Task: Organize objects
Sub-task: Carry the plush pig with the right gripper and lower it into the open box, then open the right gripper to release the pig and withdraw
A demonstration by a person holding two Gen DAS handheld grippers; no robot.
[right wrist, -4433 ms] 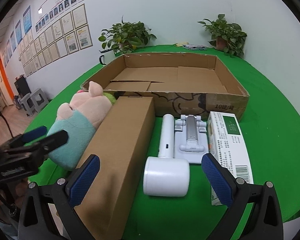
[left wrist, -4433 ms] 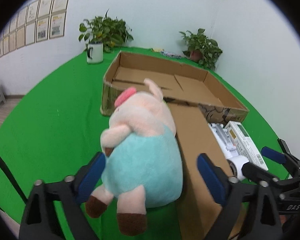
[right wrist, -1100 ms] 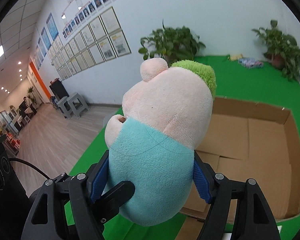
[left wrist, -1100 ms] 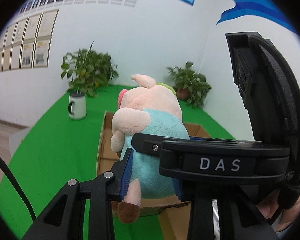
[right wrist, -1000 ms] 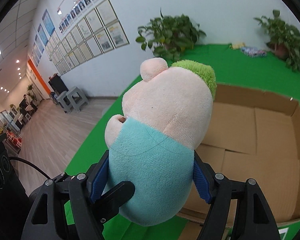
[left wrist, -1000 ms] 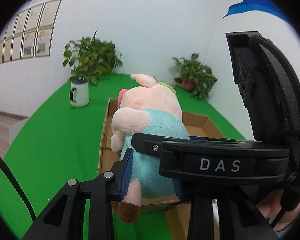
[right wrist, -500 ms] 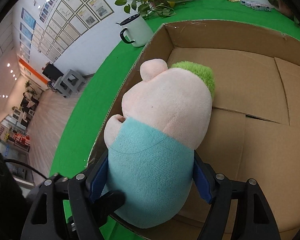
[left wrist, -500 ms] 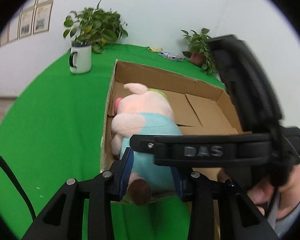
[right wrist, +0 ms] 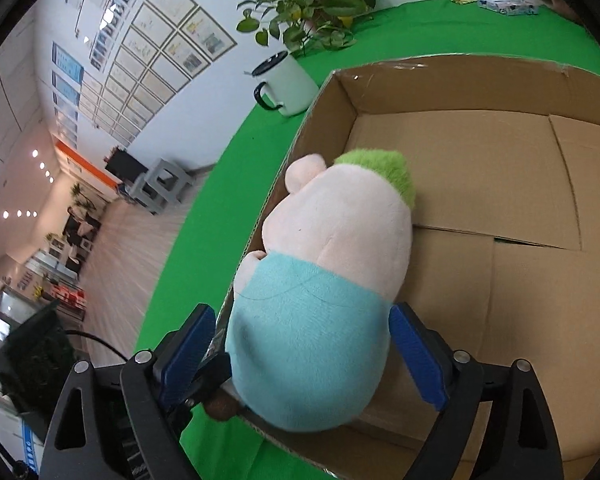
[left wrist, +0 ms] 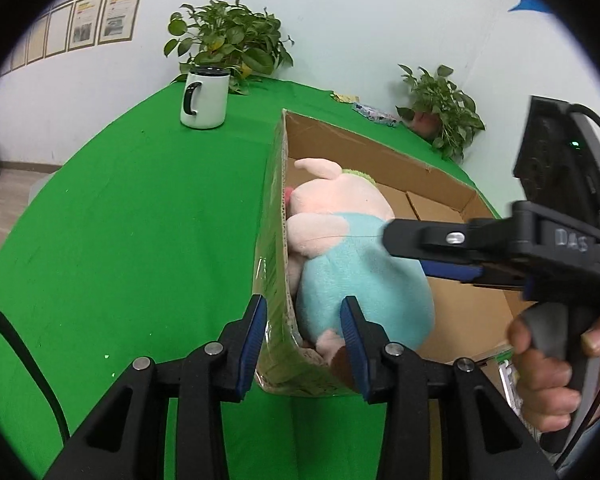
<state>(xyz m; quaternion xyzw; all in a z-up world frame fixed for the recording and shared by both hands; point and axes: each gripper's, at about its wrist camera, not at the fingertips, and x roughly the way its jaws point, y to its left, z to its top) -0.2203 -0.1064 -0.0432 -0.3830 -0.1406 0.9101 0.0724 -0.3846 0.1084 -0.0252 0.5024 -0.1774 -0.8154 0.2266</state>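
Plush pig (right wrist: pixel 320 304) is lying inside the cardboard box (right wrist: pixel 500 168), in its near-left corner; right gripper (right wrist: pixel 300 360) fingers are spreading to release, left gripper (left wrist: pixel 304 344) fingers are straddling the box wall, open.

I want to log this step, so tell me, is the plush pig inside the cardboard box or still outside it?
Inside. The plush pig lies on the floor of the cardboard box, against its left wall near the front corner; both views show the walls around it.

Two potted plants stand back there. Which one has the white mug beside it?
The bigger, bushier plant by the framed wall papers: the mug stands just in front of it. The smaller plant in the far corner has no mug near.
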